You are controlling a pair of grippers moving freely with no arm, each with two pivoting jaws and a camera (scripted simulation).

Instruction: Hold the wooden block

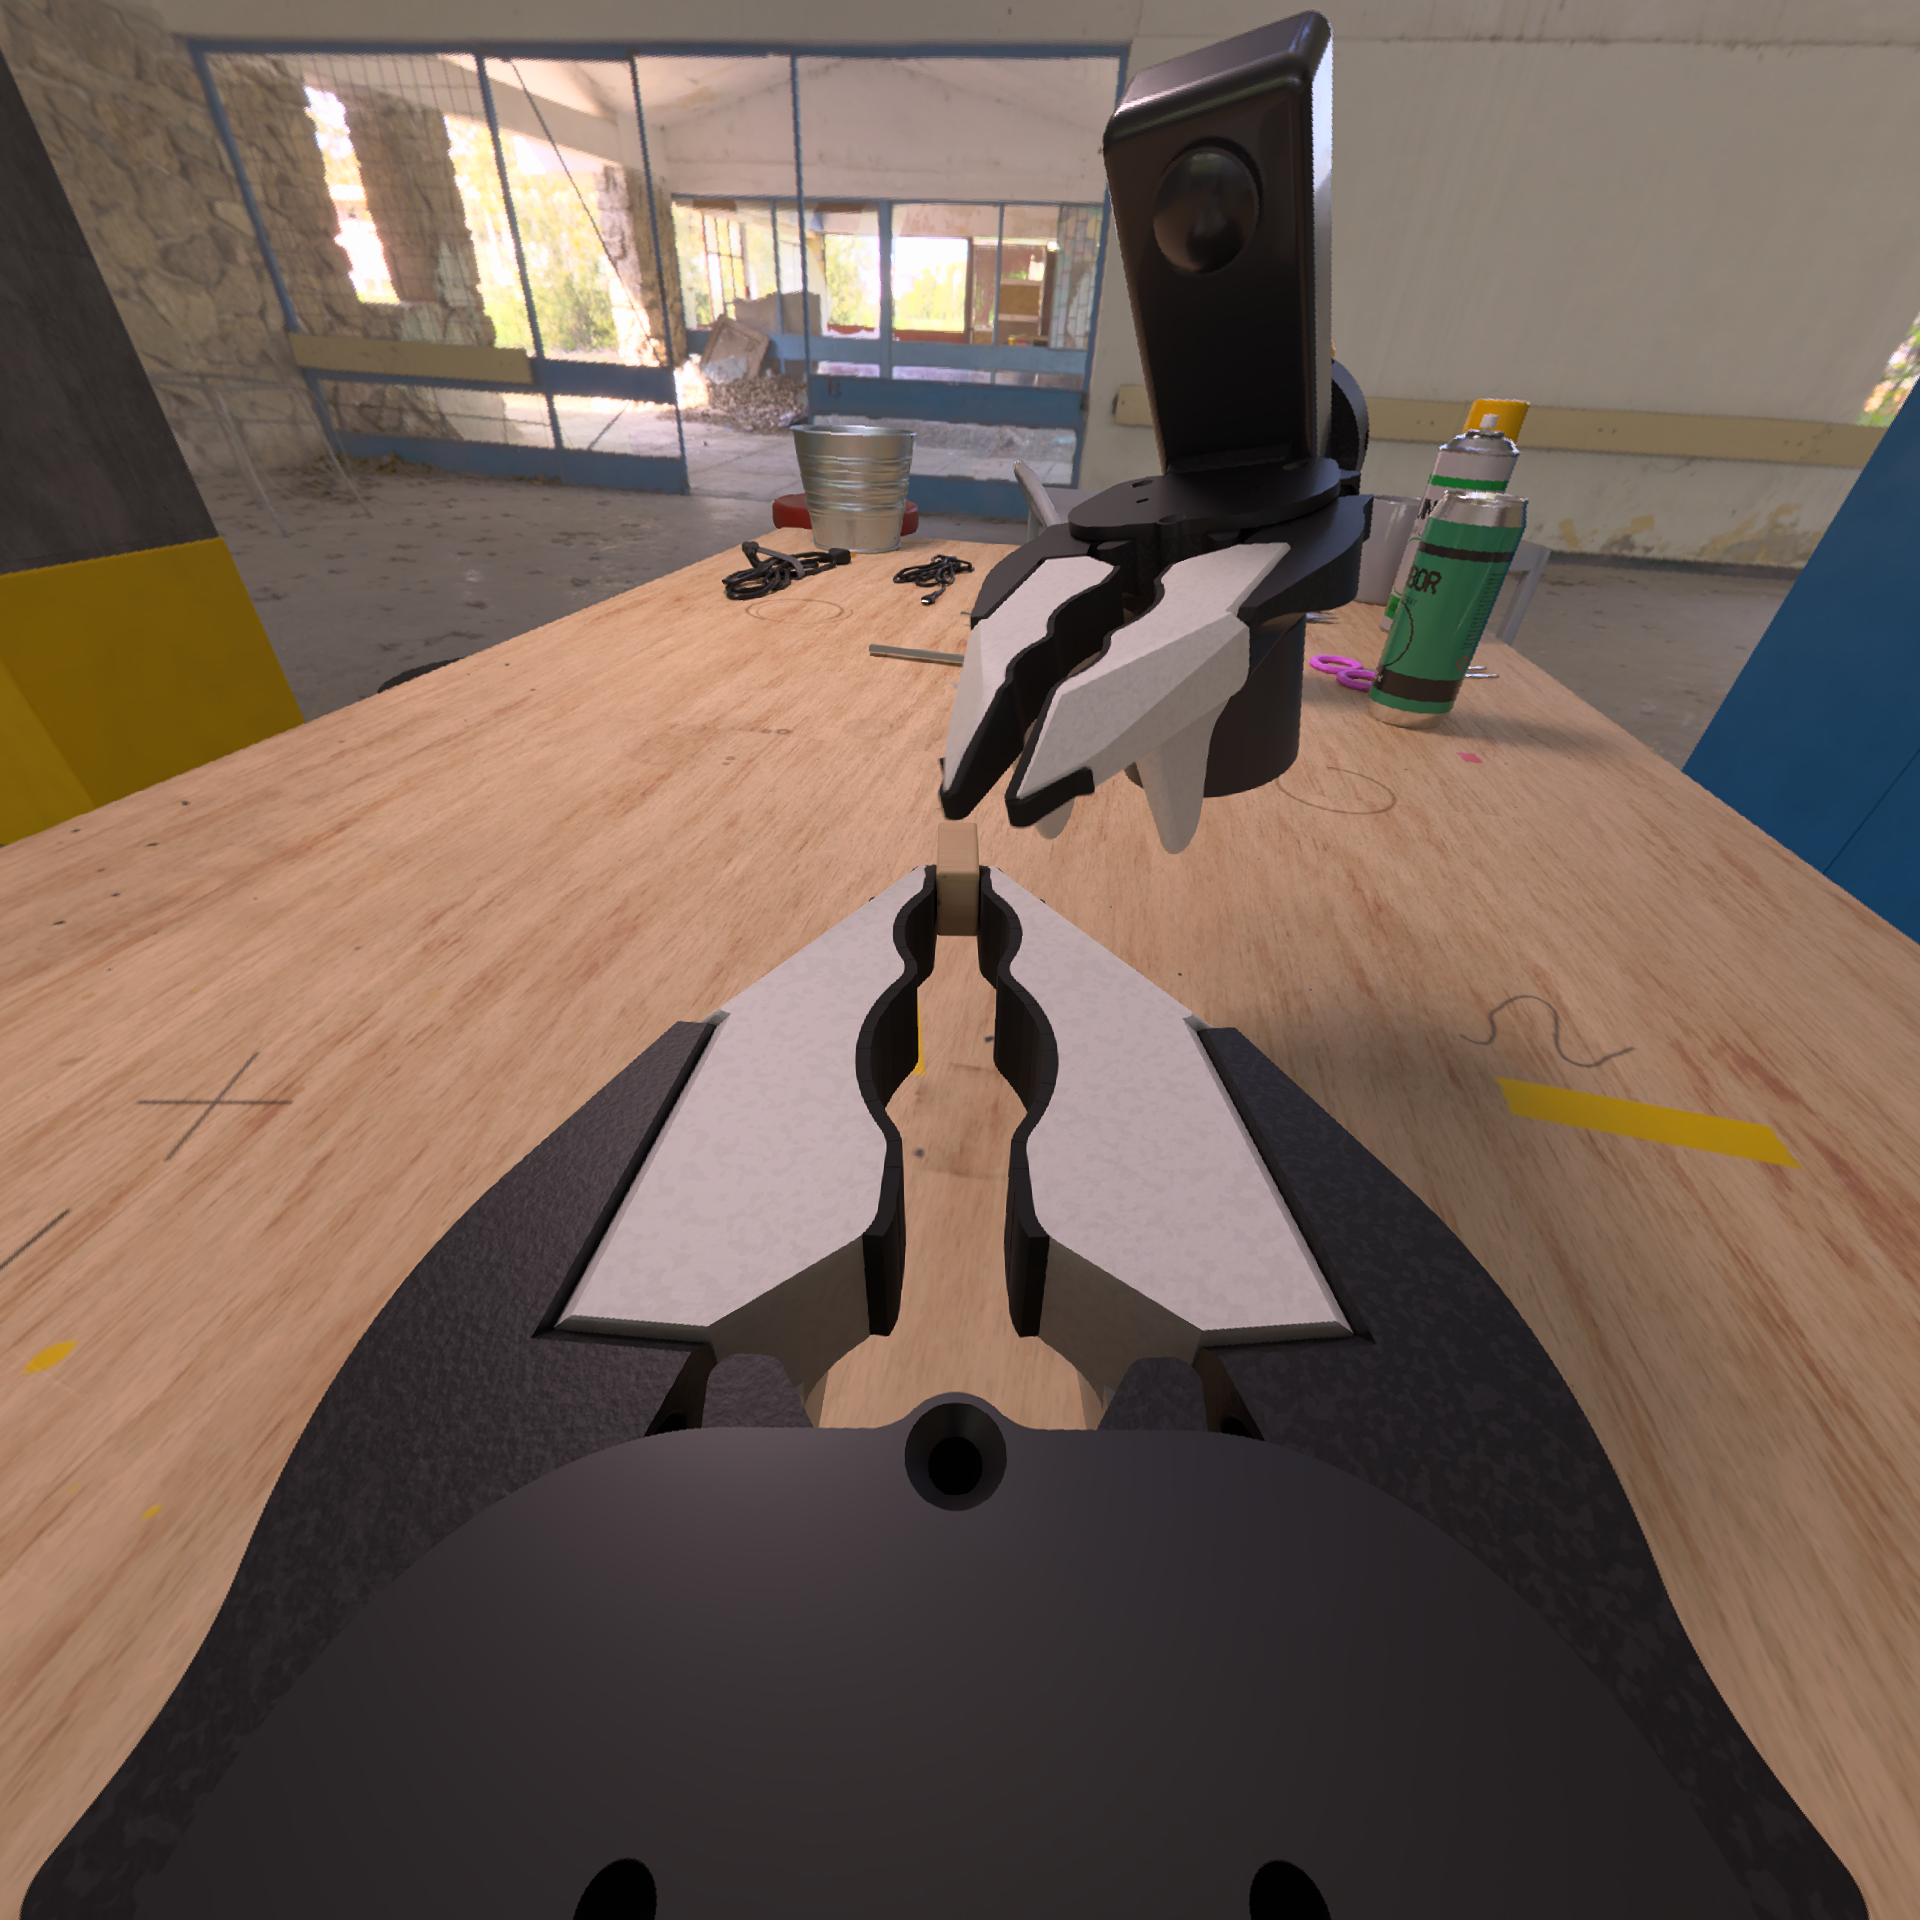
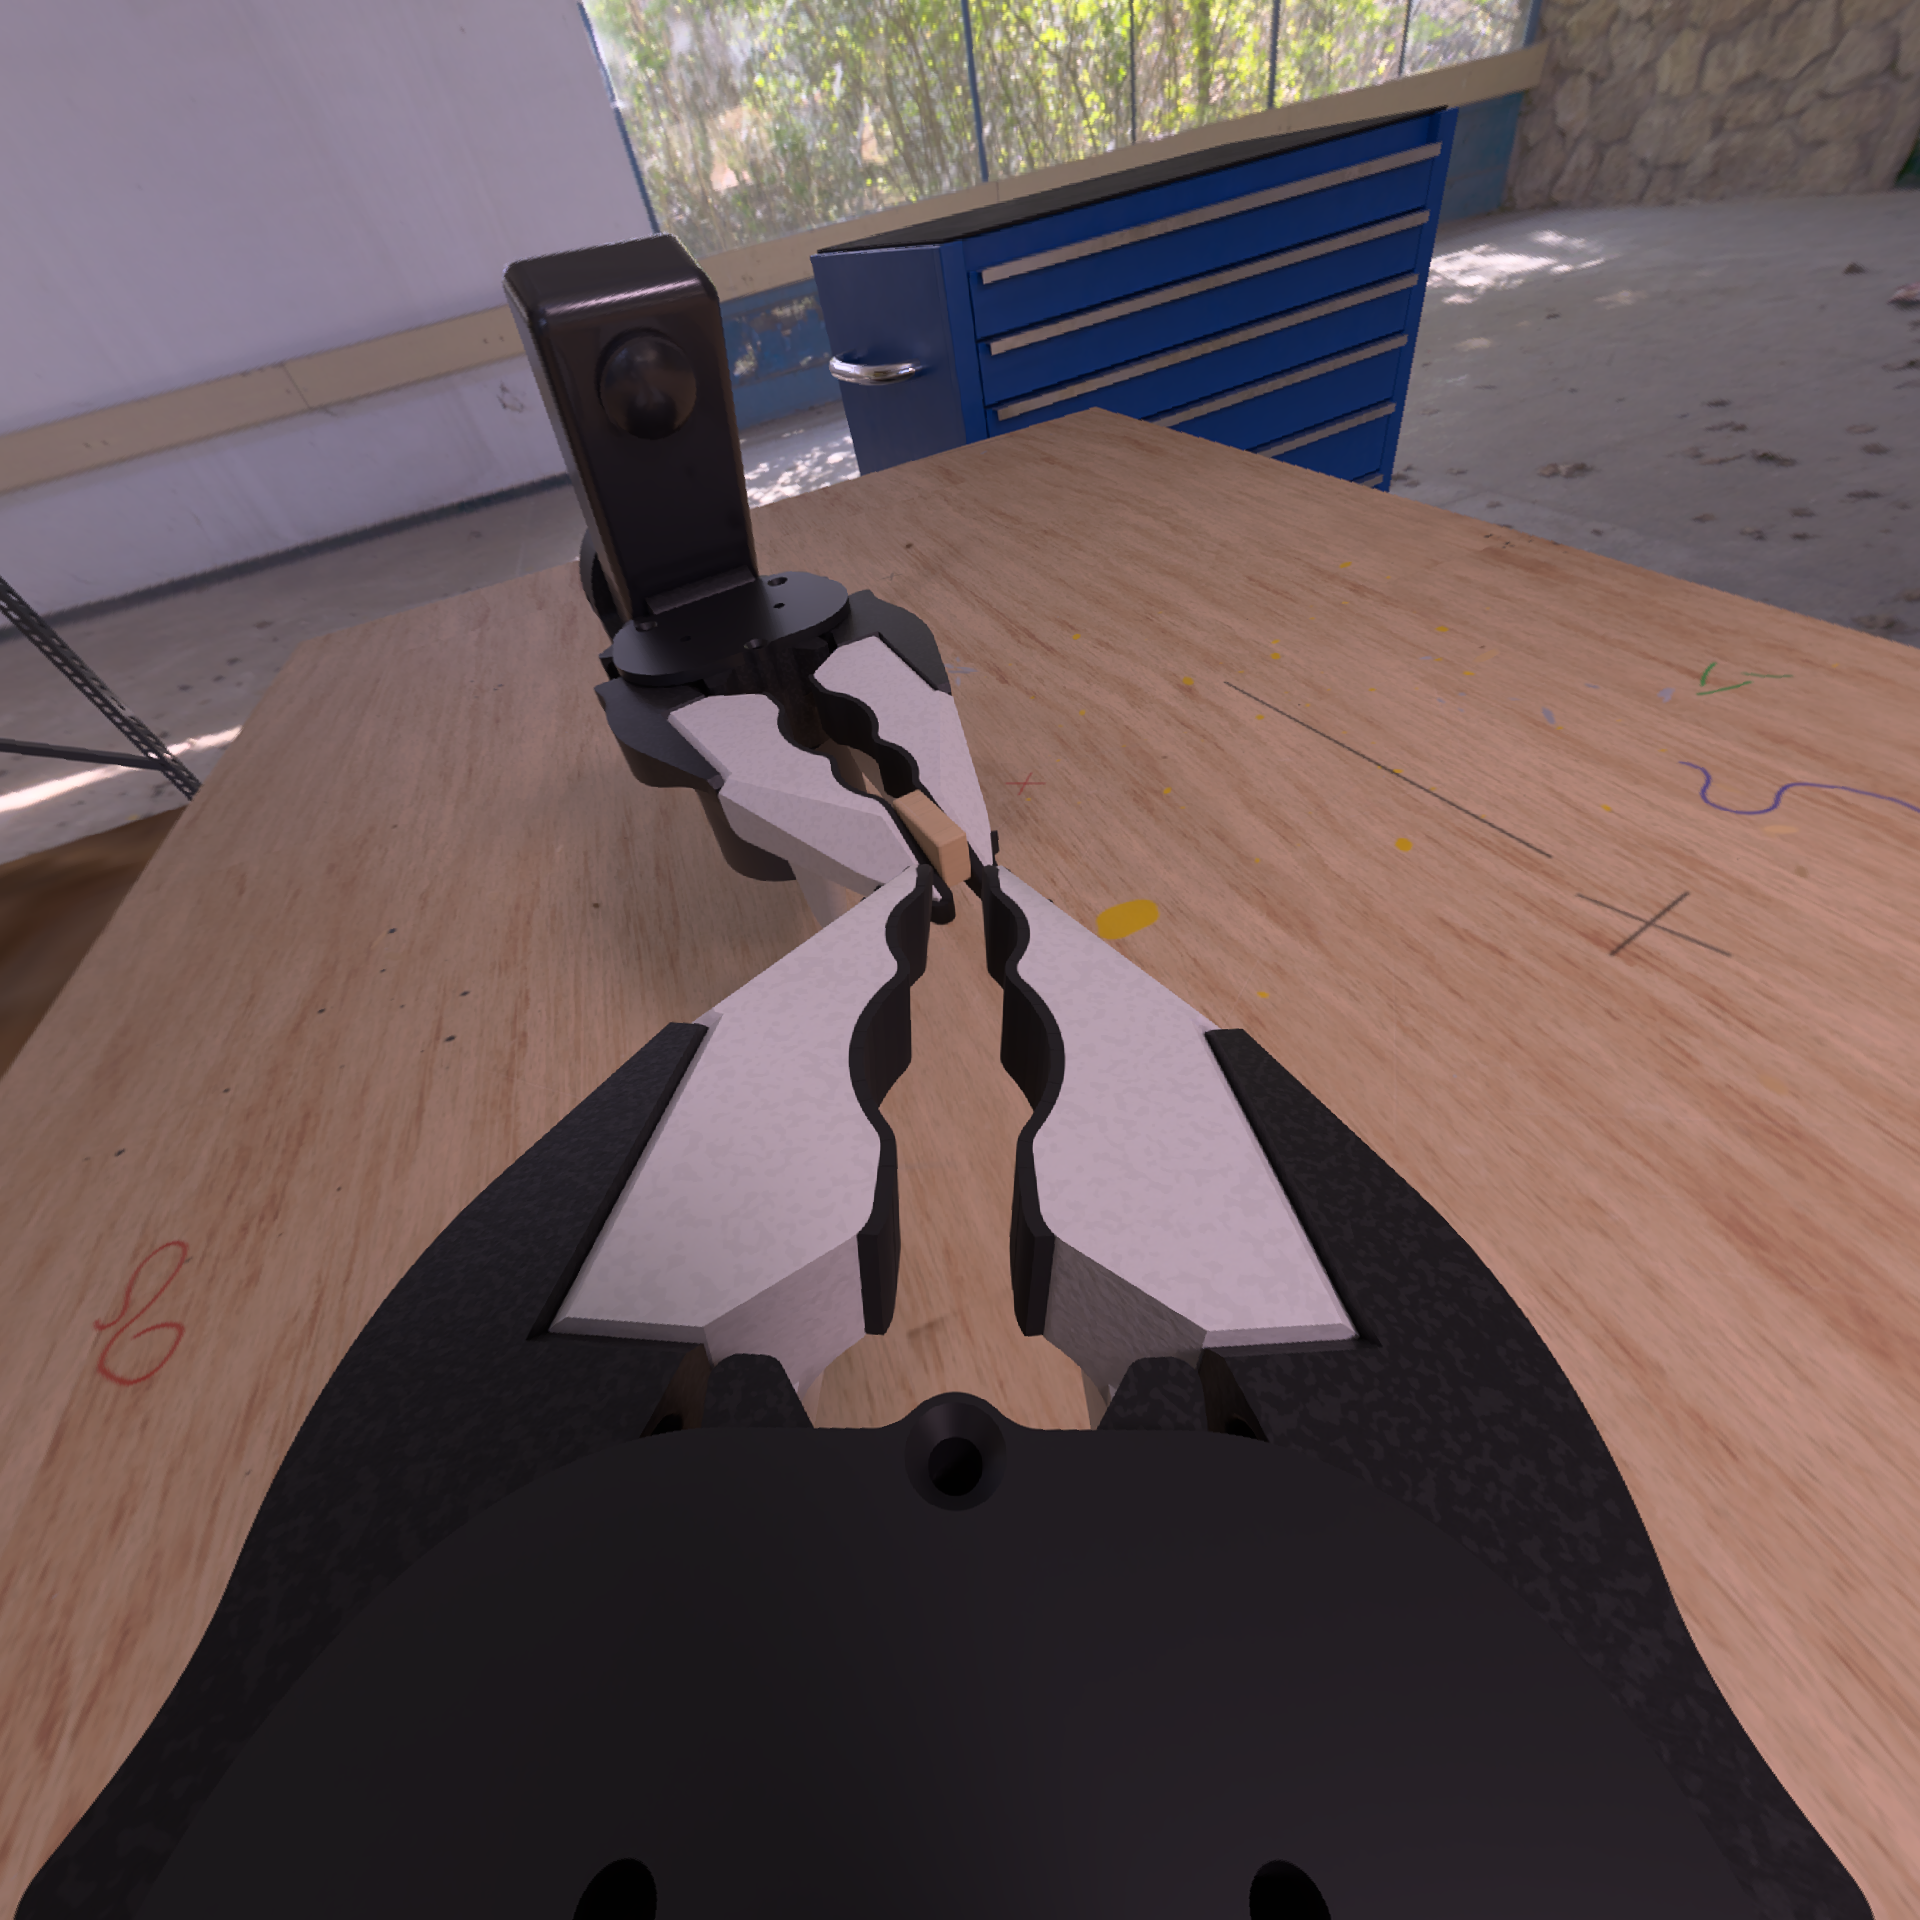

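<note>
A small pale wooden block (image 1: 957,883) sits between the fingertips of my left gripper (image 1: 957,896), which is shut on it and holds it above the plywood table (image 1: 468,935). My right gripper (image 1: 987,812) faces it from the far side, tilted down, its tips just above and beyond the block's far end. In the right wrist view my right gripper (image 2: 956,888) has a narrow gap at the tips with nothing seen between them. Just beyond, the left gripper (image 2: 951,860) grips the block (image 2: 935,831).
At the far end of the table stand a metal bucket (image 1: 854,486) and black cables (image 1: 779,569). Green spray cans (image 1: 1449,613) and pink scissors (image 1: 1340,670) lie far right. A blue drawer cabinet (image 2: 1195,312) stands past the table's edge.
</note>
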